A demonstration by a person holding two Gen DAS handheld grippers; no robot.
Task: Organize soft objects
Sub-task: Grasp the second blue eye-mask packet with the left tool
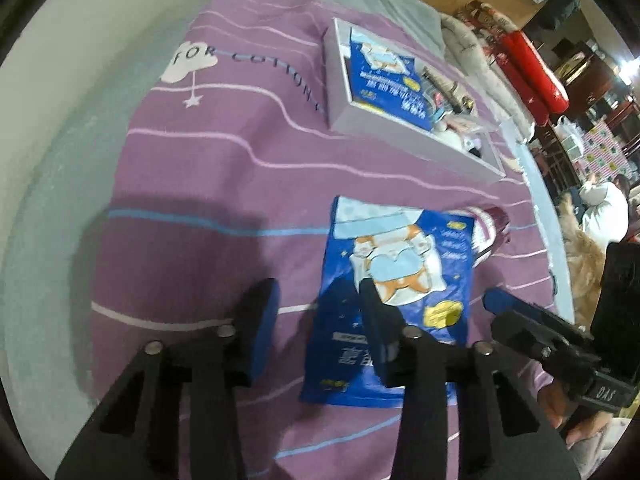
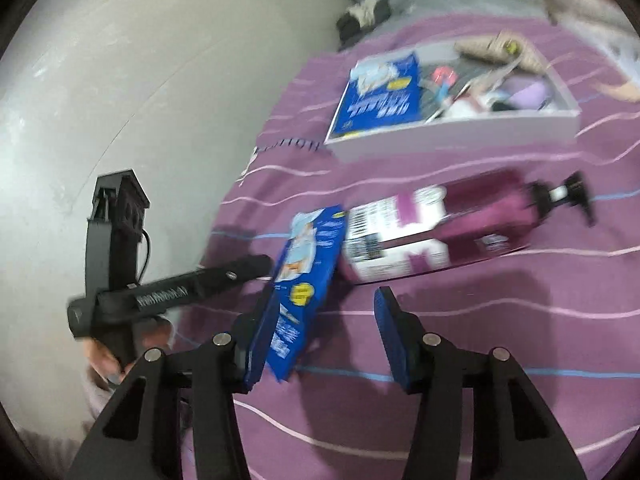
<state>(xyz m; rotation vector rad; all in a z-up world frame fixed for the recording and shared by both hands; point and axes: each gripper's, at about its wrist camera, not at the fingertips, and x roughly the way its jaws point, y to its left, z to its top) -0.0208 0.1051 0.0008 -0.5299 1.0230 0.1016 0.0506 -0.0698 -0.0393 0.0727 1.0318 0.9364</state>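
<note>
Two blue packs matter: one sits in the tray, one lies on the bed beside a bottle. Both grippers, left and right, have jaws apart; pickup is pending, needing closure on the loose pack.

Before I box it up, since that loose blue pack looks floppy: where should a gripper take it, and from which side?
Probably by the near short edge of the blue pack, coming from the person's side. It lies flat on the purple bedspread, its far end against the purple pump bottle, so only the near and side edges are free. A flat pouch suits a thin edge pinch.
</note>
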